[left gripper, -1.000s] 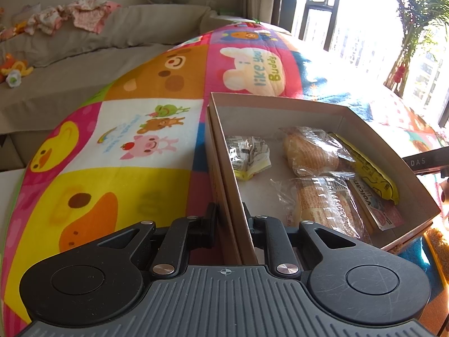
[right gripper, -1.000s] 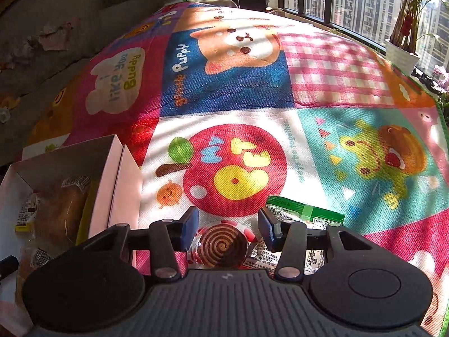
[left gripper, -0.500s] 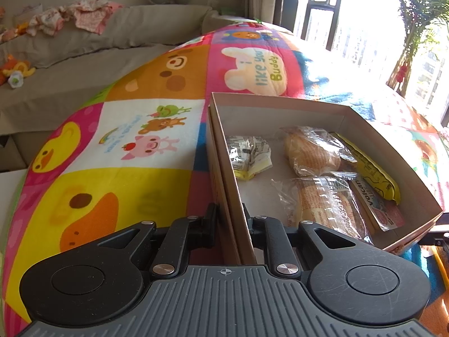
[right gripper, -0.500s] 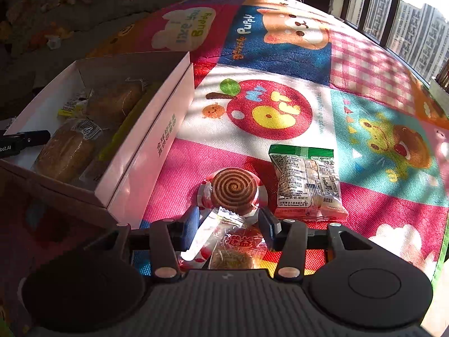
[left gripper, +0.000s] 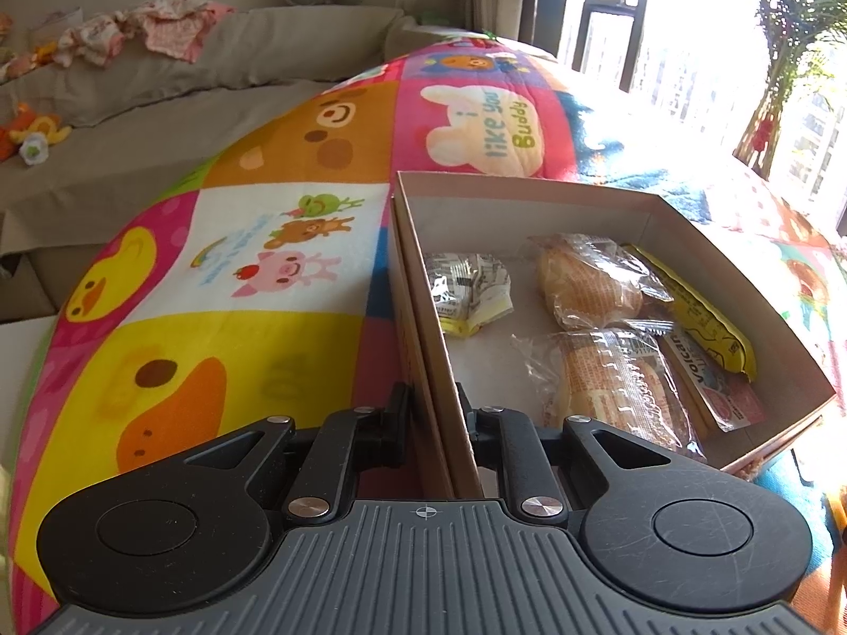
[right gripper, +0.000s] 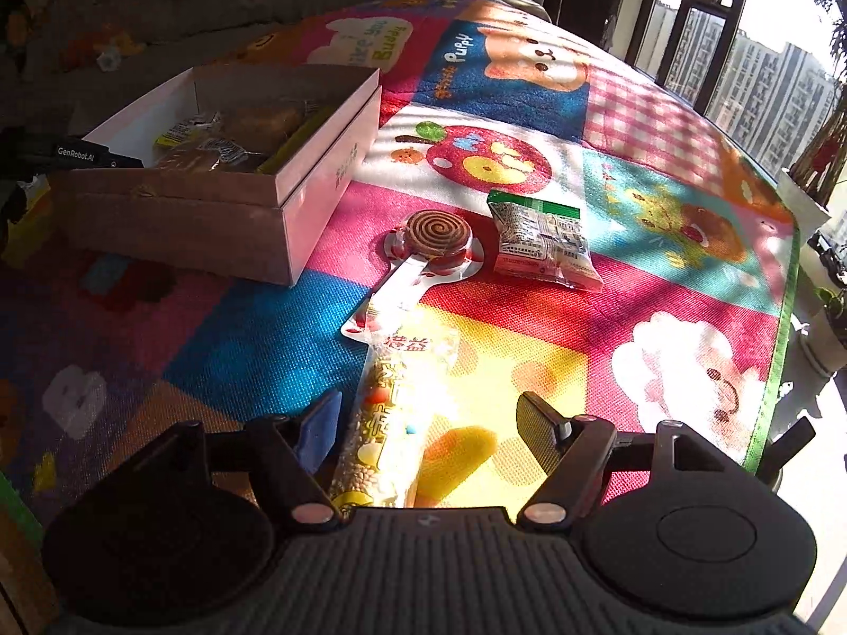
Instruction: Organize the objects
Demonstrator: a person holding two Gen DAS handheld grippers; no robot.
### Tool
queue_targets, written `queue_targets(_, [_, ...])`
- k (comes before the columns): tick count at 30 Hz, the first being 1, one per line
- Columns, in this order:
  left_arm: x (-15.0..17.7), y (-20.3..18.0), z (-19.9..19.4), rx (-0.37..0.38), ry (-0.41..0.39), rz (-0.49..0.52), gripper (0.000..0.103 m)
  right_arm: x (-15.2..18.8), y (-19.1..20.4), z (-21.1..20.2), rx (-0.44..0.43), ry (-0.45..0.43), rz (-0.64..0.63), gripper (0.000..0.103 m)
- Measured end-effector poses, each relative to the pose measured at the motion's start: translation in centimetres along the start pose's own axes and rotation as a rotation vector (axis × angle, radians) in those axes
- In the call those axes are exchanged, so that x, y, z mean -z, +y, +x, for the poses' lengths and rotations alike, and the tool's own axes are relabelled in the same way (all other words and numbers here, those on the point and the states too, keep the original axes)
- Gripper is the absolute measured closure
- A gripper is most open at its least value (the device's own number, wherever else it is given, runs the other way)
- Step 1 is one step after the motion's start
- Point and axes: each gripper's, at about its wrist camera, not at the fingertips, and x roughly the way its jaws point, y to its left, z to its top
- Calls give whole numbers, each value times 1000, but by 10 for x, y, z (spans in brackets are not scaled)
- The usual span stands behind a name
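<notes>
My left gripper (left gripper: 431, 418) is shut on the near left wall of the open cardboard box (left gripper: 529, 190). Inside the box lie two wrapped bread rolls (left gripper: 587, 286), a yellow packet (left gripper: 699, 328) and a small crumpled packet (left gripper: 466, 291). In the right wrist view the box (right gripper: 328, 159) sits far left on the play mat. My right gripper (right gripper: 426, 418) hangs low over the mat with its jaws opening. A long clear snack bag (right gripper: 392, 397) lies between them, near the left finger, with no pad pressing on it. Beyond it rest a spiral lollipop (right gripper: 436, 233) and a green-and-white packet (right gripper: 540, 241).
The colourful cartoon mat (right gripper: 688, 201) ends at a green border (right gripper: 778, 370) on the right, with plant pots (right gripper: 804, 201) past it. A grey sofa (left gripper: 159, 106) with clothes and toys stands behind the box. Bright windows (left gripper: 661, 42) lie ahead.
The right gripper has drawn back from the lollipop, away from the box, and its jaws have spread wide; the long snack bag now lies between them. The left gripper has not moved.
</notes>
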Motion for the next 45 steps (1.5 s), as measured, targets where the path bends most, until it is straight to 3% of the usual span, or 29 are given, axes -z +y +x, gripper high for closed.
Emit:
queue_targets(7, [0,0,0,-1,0,-4,86,22,-21,-11,13,-2,124,25])
queue_targets(10, [1,0,-1,0,0,-5,86,21,-23,-10,14,-3,202,35])
queue_targets(15, [0,-1,-1,-2,-3,-8,86,12,-10,-10,-22,-2,215,69])
queue_targets(17, [0,-1,-1,-2,-2,-8,86,8,1,-8,-24,1,187,72])
queue_targets(27, [0,-1,0,-1,-2,-8,86,-5,1,9,18,-27,155,72])
queue_targets(37, [0,-1,0,-1,-2,-9,86,4,7,-1,-6,-13,171,68])
queue_targets(45, [0,-1,0,0,-3,-10,86,5,11,-5,-8,0,176,73])
